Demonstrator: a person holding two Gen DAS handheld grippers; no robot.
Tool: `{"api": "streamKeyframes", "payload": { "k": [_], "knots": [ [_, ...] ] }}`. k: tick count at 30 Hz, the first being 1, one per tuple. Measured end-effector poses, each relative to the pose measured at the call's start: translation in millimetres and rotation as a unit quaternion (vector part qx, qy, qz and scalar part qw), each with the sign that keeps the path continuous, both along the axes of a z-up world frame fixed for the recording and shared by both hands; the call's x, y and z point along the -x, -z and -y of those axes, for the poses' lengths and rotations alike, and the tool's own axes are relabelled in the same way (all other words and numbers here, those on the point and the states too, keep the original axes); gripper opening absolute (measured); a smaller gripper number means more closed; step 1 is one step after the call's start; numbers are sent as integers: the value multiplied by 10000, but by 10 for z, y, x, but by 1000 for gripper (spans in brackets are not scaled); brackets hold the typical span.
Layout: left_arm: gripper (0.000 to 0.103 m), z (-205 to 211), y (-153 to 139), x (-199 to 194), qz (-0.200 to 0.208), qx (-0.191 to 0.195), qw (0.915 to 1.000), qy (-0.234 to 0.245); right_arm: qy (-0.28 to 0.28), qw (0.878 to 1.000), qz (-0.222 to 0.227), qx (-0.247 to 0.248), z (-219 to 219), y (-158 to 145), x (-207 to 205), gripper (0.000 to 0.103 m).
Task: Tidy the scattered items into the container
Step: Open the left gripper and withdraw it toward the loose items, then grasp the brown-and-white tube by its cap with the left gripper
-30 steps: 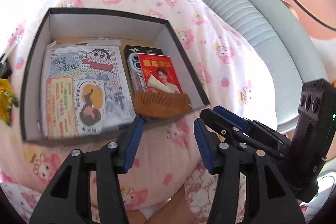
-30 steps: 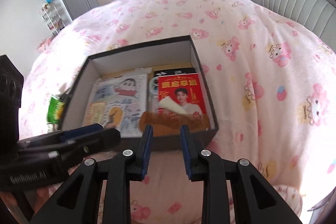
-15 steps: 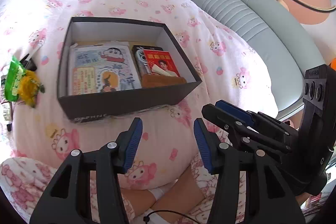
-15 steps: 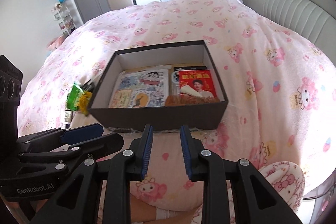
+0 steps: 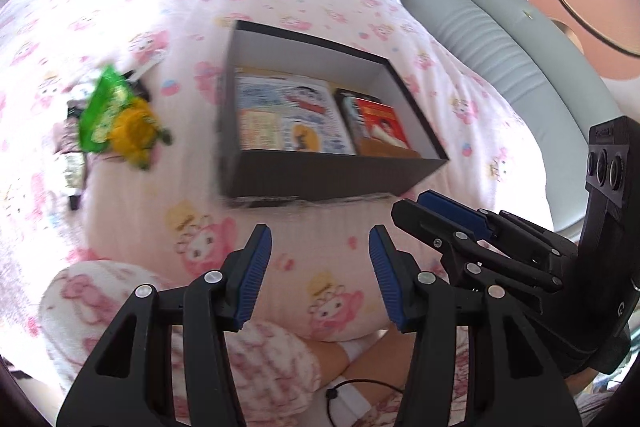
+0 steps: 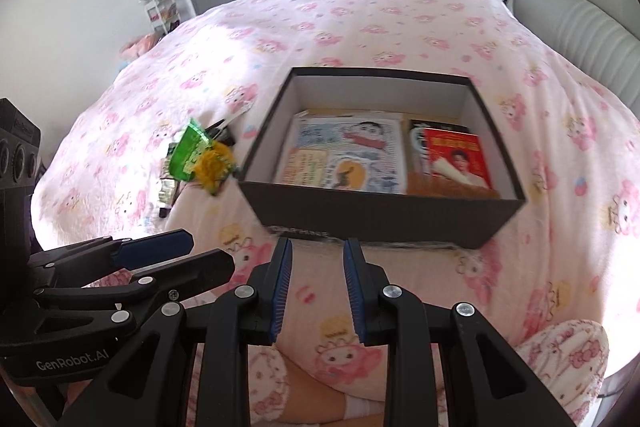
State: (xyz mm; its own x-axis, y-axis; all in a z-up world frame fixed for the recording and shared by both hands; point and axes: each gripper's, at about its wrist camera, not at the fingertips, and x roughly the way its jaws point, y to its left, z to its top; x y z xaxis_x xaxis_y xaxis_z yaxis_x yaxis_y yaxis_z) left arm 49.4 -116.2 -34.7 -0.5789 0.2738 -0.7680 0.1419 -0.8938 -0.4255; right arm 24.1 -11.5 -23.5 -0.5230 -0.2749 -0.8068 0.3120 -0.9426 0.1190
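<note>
Scattered items (image 6: 200, 163) lie in a small heap on the pink blanket (image 6: 360, 23), just beside the left wall of the black box (image 6: 380, 215). On top of the heap are a green packet (image 5: 102, 107) and a yellow crumpled thing (image 5: 134, 133); some darker small pieces lie under and around them, but they are too blurred to name.

Inside the box a cartoon comic sheet (image 6: 346, 159) lies flat on the left side. A red booklet with a portrait (image 6: 458, 157) is on the right, lying over a dark case (image 6: 416, 135), and a brown comb (image 6: 452, 187) is against the near wall.

Both grippers are held above the blanket on the near side of the box, apart from it. The left gripper (image 5: 318, 275) has its jaws wide apart, with nothing between the blue pads. The right gripper (image 6: 316, 291) has a narrower gap, also with nothing in it. A grey padded headboard (image 5: 516, 63) stands at the right of the bed.
</note>
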Motion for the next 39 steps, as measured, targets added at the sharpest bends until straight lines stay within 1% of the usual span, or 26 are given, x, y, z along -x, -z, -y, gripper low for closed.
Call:
{"api": "streamKeyframes", "payload": {
  "k": [7,13,16,19,22,24,26,28,29,33,34,35,37,39],
  "knots": [
    [51,592,123,-196,163,34,9978,-638,-590,9980,193,84,573,115,154,23],
    [51,1180,365,-350,355,-126,9917,-1229,-1229,9898,641,314,1175,366,356,23],
    [52,1493,543,-363,506,-198,9870,-1510,-1418,9851,888,402,1425,515,476,23],
    [52,1831,752,-326,641,-392,9812,-1777,-1461,9830,1061,334,1633,669,616,23],
    [51,2174,1044,-253,873,-500,9744,-2010,-1636,9763,1376,332,1873,844,805,23],
    [51,2339,1212,-196,945,-708,9712,-2071,-1738,9715,1580,315,2043,977,918,23],
    [46,2491,1394,-127,956,-1116,9675,-2058,-1811,9686,1693,168,2213,1109,1006,23],
    [46,2592,1553,-59,958,-1472,9636,-2016,-1869,9651,1830,131,2302,1208,1049,23],
    [46,2611,1607,-37,994,-1556,9621,-2007,-1924,9622,1923,142,2350,1277,1062,23],
    [46,2657,1818,124,1170,-1742,9580,-1953,-2037,9549,2160,91,2451,1440,1080,23],
    [42,2657,1847,163,1209,-1748,9578,-1937,-2037,9543,2187,85,2461,1458,1084,23],
    [35,2633,1853,204,1276,-1683,9587,-1907,-2026,9542,2200,77,2469,1471,1089,23],
    [34,2605,1841,252,1385,-1605,9593,-1866,-2012,9536,2234,139,2473,1475,1096,24],
    [32,2571,1769,253,1349,-1702,9587,-1835,-2019,9521,2285,247,2467,1470,1093,24]
  ]
}}
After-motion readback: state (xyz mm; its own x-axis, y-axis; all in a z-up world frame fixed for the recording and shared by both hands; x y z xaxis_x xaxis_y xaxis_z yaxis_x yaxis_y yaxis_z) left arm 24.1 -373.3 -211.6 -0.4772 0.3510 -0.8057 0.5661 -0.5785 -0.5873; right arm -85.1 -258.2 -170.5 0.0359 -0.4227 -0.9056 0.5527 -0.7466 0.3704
